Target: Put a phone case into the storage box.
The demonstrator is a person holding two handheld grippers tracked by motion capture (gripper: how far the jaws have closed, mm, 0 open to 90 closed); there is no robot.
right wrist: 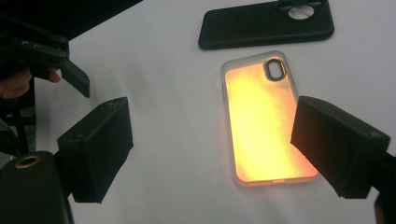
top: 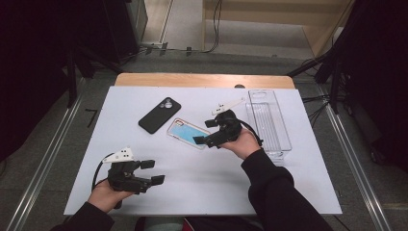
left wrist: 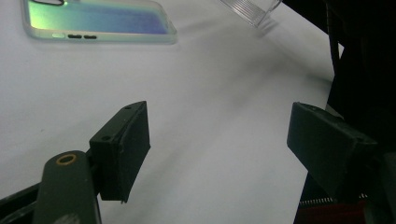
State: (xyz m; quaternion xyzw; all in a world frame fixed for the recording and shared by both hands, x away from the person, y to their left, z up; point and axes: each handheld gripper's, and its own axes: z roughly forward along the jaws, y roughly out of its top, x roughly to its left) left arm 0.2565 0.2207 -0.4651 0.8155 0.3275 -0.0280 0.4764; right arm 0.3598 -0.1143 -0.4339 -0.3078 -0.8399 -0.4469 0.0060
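right gripper (top: 206,131), jaws apart and empty, hovers just beside the iridescent phone case (top: 186,133); black phone case (top: 159,114) lies nearby; left gripper (top: 153,172), jaws apart, well away from it.

White-topped table (top: 144,192) on grey floor (top: 48,159), dark, perhaps curtained, surroundings.

the surface (top: 202,168) is plain white with a light wood edge at the far side. one phone case (top: 160,114) is matt black. the other phone case (top: 188,133) has a clear rim and shimmers blue-green, glowing orange (right wrist: 264,119) in the right gripper view. the tray (top: 267,120) is clear and ribbed. both grippers are black.
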